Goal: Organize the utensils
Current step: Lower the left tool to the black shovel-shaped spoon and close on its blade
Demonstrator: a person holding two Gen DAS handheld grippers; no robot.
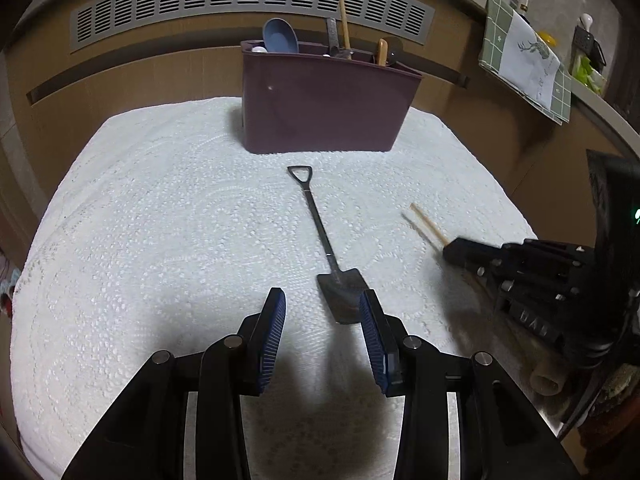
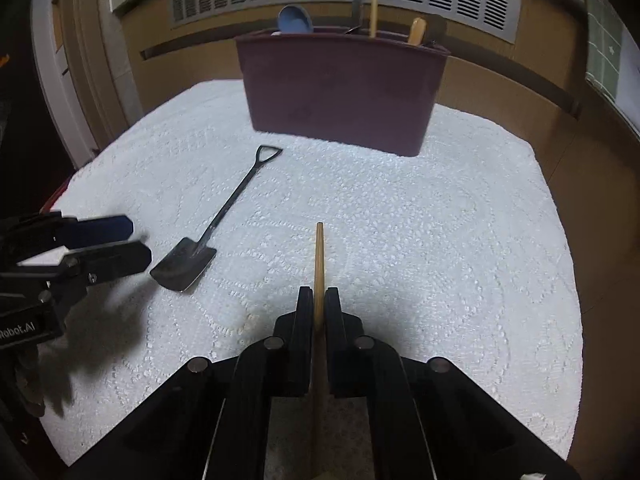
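1. Looking along the left gripper [image 1: 322, 316]: fingers spread apart and empty, hovering just over the blade of the shovel-shaped spoon [image 1: 324, 248], which lay flat on the white cloth [image 1: 160, 220], unsorted. Stood behind it the maroon utensil holder [image 1: 324, 100], already stocked with a blue spoon [image 1: 280, 36] and wooden handles.
2. Looking along the right gripper [image 2: 319, 312]: fingers clamped on a wooden chopstick [image 2: 319, 256], not yet delivered. Judged partway done; plenty of bare cloth up to the holder [image 2: 340, 88], with cloth edges well off.
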